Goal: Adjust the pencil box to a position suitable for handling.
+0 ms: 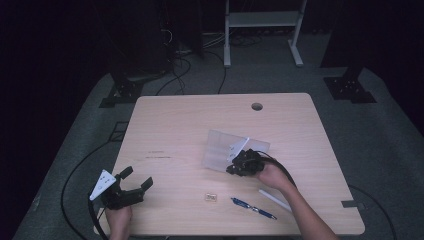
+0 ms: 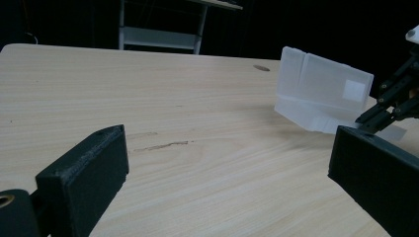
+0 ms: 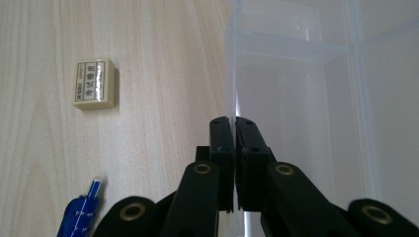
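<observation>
Our right gripper [image 3: 233, 148] had its jaws pinched on the near wall of the clear box [image 1: 225, 147] at mid-table. Our left gripper [image 1: 134, 181] sat wide open and empty, well apart at the near-left corner. The eraser [image 1: 211, 197] and pen [image 1: 253, 208] lay nearer the right.

on the worktop [image 1: 170, 120] the open box [image 1: 222, 149] sits right of centre; eraser [image 1: 211, 197] and pen [image 1: 253, 208] lie before it, near the front edge.
</observation>
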The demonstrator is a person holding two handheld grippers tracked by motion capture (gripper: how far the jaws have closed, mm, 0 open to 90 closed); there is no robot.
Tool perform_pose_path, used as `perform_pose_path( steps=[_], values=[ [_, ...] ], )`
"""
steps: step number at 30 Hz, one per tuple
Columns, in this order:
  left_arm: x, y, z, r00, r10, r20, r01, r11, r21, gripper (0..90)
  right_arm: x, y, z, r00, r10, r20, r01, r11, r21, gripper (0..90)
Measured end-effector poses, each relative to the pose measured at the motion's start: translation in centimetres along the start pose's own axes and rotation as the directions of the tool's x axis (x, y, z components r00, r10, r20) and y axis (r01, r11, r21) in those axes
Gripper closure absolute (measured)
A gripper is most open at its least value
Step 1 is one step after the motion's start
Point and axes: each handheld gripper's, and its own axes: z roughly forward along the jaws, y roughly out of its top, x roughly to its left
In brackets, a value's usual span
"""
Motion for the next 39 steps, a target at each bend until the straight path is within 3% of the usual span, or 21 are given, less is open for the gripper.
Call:
perform_pose_path(
  steps=[13, 32, 39],
  values=[
    [0.0, 0.0, 0.0, 1.0, 0.0, 0.001, 0.0, 1.0, -0.004, 1.1, 0.3, 0.2, 1.8, 0.9993, -0.008, -0.036, 0.009, 0.999, 0.035, 87.3],
    [0.0, 0.0, 0.0, 1.0, 0.003, 0.001, -0.003, 1.0, -0.001, 1.1, 0.2, -0.1, 2.3, 0.9987, 0.006, -0.051, -0.003, 0.999, 0.043, 87.7],
    [0.0, 0.0, 0.1, 1.0, 0.0, -0.001, 0.0, 1.0, 0.001, 1.1, 0.2, -0.3, 2.4, 0.9962, 0.028, -0.082, -0.025, 0.999, 0.035, 81.0]
  ],
)
